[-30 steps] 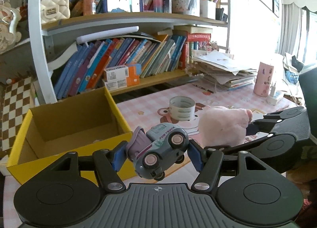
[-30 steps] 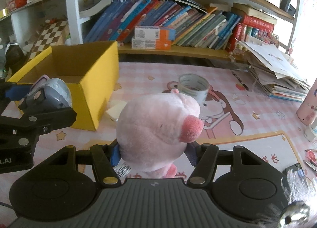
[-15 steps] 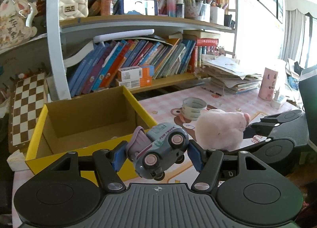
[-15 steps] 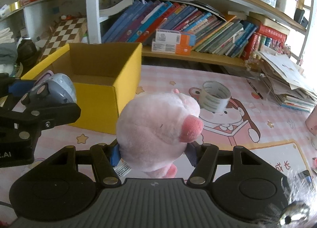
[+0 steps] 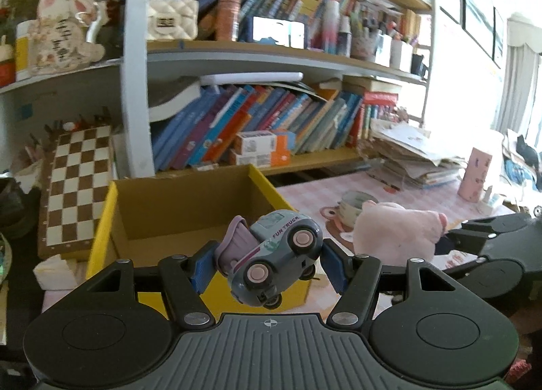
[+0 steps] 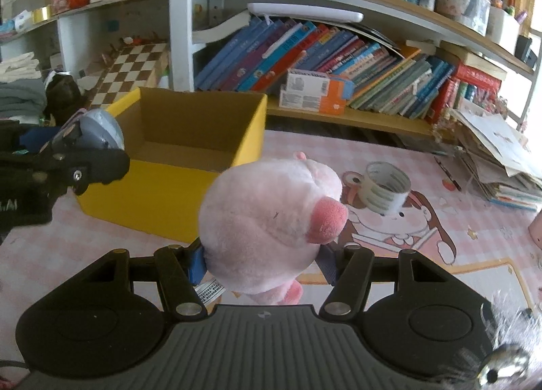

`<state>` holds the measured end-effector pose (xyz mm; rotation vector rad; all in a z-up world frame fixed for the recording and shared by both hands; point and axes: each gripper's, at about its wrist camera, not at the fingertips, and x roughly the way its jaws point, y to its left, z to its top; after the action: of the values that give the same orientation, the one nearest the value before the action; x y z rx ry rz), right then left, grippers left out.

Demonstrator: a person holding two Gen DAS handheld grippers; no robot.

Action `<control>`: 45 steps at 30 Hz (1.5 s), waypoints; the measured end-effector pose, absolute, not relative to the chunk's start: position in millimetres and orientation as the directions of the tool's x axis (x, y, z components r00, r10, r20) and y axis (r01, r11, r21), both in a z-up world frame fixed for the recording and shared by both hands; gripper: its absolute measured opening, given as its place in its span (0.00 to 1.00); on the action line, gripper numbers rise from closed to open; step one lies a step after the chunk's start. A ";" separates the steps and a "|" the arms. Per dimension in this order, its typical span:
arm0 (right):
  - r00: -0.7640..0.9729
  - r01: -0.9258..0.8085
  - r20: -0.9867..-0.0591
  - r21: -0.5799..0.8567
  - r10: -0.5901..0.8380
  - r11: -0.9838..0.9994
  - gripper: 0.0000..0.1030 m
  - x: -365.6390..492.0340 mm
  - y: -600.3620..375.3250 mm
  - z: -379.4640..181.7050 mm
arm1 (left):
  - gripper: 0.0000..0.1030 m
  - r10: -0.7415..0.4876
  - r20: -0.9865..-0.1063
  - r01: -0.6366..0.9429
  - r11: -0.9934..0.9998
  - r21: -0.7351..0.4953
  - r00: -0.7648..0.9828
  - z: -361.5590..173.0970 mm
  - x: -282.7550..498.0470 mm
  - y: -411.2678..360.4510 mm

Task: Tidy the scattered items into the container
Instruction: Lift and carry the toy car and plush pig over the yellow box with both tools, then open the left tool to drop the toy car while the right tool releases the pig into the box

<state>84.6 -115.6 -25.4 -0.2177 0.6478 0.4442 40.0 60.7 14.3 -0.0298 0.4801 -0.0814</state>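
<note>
Both claws have come nearer the yellow box point(image 5: 189, 207) — the left claw point(image 5: 267, 266) clamped on the toy truck point(image 5: 274, 254), the right claw point(image 6: 261, 264) on the pink plush pig point(image 6: 267, 224) — so 2 drops come next.

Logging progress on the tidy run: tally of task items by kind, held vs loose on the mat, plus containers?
Toy truck, held in left gripper: 1
Pink plush, held in right gripper: 1
Tape roll, loose on the mat: 1
Yellow box, nothing visible inside: 1
Total: 3 items, 1 container
</note>
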 end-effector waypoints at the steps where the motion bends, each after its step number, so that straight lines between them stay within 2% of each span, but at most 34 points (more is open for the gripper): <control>1: 0.708 -0.469 -0.621 -0.059 0.335 0.881 0.58 85.0 -113.7 -23.8 | 0.62 -0.079 -0.456 0.064 0.997 -0.047 0.887 15.9 40.1 63.8; 16: 0.719 -0.549 -0.557 -0.090 0.416 0.831 0.58 111.0 -78.1 8.1 | 0.63 -0.002 -0.379 0.008 1.000 0.013 0.926 49.1 63.4 99.3; 21: 0.716 -0.571 -0.544 -0.097 0.437 0.815 0.59 124.8 -64.6 15.1 | 0.63 0.007 -0.377 0.004 1.000 0.026 0.926 51.8 77.1 104.4; 32: 0.708 -0.603 -0.544 -0.137 0.449 0.786 0.59 166.8 -36.2 16.1 | 0.63 0.041 -0.415 -0.022 0.998 0.051 0.909 40.4 112.7 116.7; 45: 0.666 -0.632 -0.612 -0.158 0.427 0.759 0.59 200.8 -14.6 -10.2 | 0.63 0.055 -0.514 -0.060 0.998 0.007 0.856 10.0 151.1 141.4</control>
<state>200.8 -14.6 -10.2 -0.3764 0.5844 0.6140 151.1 141.4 10.0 -0.0088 0.5397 0.0601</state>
